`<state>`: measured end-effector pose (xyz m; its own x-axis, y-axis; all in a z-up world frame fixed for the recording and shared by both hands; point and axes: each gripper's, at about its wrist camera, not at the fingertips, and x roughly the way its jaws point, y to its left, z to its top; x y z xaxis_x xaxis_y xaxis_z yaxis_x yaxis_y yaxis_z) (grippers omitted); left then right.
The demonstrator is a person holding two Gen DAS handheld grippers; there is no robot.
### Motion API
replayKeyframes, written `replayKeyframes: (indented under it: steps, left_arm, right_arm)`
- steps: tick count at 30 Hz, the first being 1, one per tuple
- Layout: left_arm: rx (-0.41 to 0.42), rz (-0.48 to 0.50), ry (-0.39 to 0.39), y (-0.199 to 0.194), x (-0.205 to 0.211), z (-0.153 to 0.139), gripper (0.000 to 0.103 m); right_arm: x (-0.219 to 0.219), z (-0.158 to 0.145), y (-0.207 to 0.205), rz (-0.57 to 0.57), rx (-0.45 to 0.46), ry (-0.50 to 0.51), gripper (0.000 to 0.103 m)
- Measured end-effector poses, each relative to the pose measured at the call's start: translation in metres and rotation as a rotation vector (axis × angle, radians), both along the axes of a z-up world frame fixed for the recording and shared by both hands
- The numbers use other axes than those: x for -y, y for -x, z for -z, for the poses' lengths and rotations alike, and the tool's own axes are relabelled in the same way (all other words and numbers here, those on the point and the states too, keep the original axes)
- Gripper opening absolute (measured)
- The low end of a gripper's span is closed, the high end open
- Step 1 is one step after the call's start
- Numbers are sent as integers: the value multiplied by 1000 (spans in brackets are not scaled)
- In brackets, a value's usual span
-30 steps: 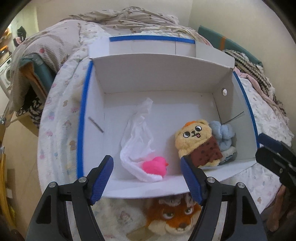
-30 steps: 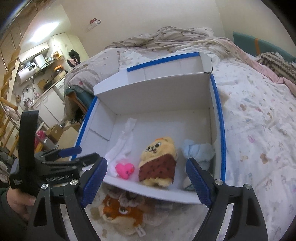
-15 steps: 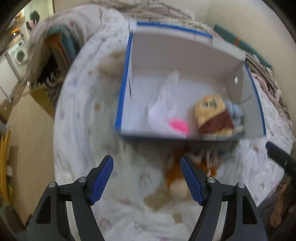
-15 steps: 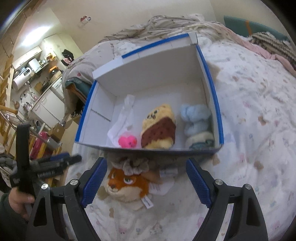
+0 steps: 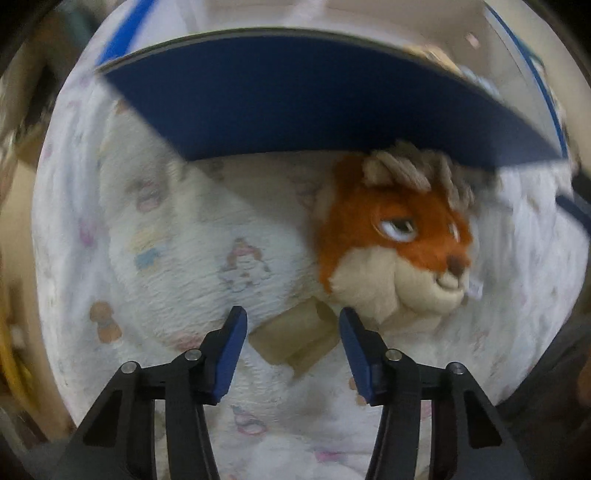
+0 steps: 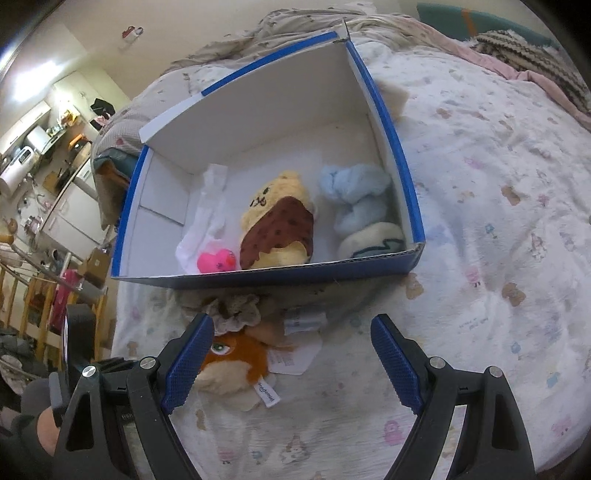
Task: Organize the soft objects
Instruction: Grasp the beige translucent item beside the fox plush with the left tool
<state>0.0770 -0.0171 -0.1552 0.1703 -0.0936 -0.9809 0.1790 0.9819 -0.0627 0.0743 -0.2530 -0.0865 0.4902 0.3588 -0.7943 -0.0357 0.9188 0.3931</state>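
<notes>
An orange and cream fox plush (image 5: 402, 243) lies on the bedspread, just outside the near wall of the blue and white box (image 5: 295, 99). My left gripper (image 5: 291, 336) is open, low over the bed, with the plush's tan limb (image 5: 295, 336) between its fingers. In the right wrist view the fox plush (image 6: 236, 358) lies in front of the box (image 6: 391, 151). My right gripper (image 6: 291, 362) is open and empty above the bed. The box holds a yellow bear plush (image 6: 277, 218), a pink duck (image 6: 216, 260), a white cloth (image 6: 207, 218) and blue socks (image 6: 354, 195).
The patterned white bedspread (image 6: 480, 258) stretches right of the box. Crumpled blankets (image 6: 332, 26) lie behind it. A kitchen area and wooden furniture (image 6: 44, 184) show off the bed's left edge.
My left gripper dropped from above the box to bed level at the fox plush, and its jaws narrowed around the tan limb. My right gripper pulled back and rose.
</notes>
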Motion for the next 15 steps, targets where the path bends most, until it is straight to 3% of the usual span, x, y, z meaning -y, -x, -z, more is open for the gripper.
replayKeyframes:
  steps: [10, 12, 13, 15]
  left_arm:
    - [-12, 134, -51, 22, 21, 10, 48]
    - [-1, 142, -54, 24, 22, 9, 35]
    - [10, 143, -67, 25, 22, 8, 19]
    - [9, 138, -56, 26, 28, 9, 17]
  right_arm:
    - [-6, 2, -2, -37, 3, 45, 92]
    - [-7, 3, -3, -40, 5, 50, 92]
    - [-8, 3, -3, -43, 4, 55, 92]
    - [-9, 4, -3, -47, 0, 64, 92]
